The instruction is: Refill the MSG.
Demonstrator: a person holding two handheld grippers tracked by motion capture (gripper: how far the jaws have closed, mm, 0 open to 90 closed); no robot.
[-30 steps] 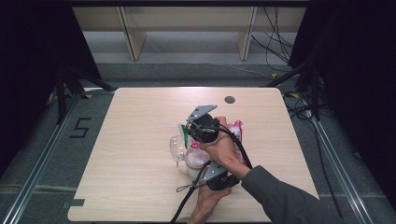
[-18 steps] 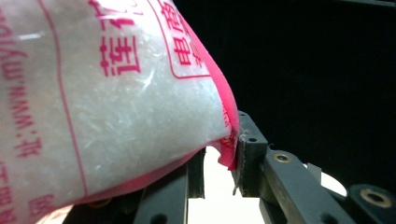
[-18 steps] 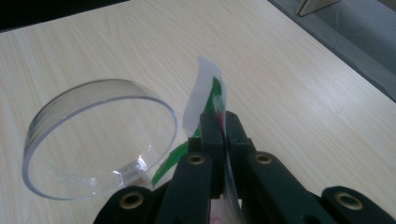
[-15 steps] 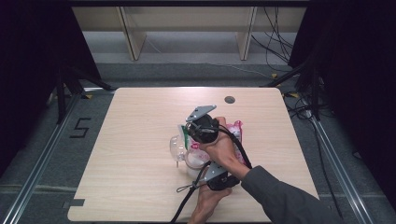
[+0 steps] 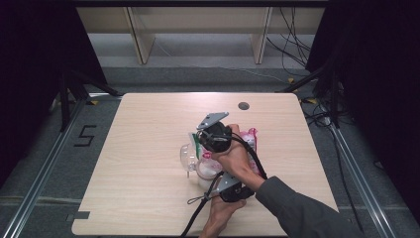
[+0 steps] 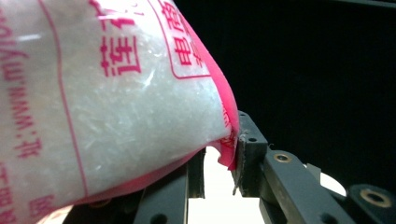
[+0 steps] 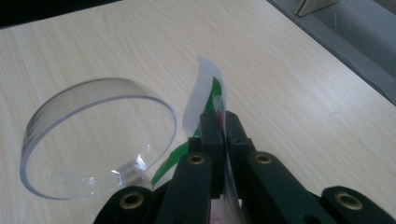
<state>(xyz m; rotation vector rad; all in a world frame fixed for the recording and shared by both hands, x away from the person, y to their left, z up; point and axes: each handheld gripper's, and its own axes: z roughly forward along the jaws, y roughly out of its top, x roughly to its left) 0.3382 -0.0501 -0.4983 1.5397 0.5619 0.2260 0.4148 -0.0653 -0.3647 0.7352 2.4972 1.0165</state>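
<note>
A plastic bag (image 6: 107,102) of white granules with pink print lies near the table's middle (image 5: 251,136). My left gripper (image 6: 219,161) is shut on the bag's pink lower edge, and the bag bulges over its jaws. In the high view this gripper (image 5: 232,189) sits low, under the crossed right forearm. My right gripper (image 7: 220,122) is shut on a thin clear film strip with a green and white edge (image 7: 205,88); from above it (image 5: 214,135) is just left of the bag. A clear round cup (image 7: 98,140) stands to its left (image 5: 188,157).
A white round container (image 5: 207,171) sits between the cup and the left gripper. The wooden table (image 5: 138,148) has a dark cable hole (image 5: 243,105) at the back. Cables trail off the front edge. Shelf legs stand on the floor beyond.
</note>
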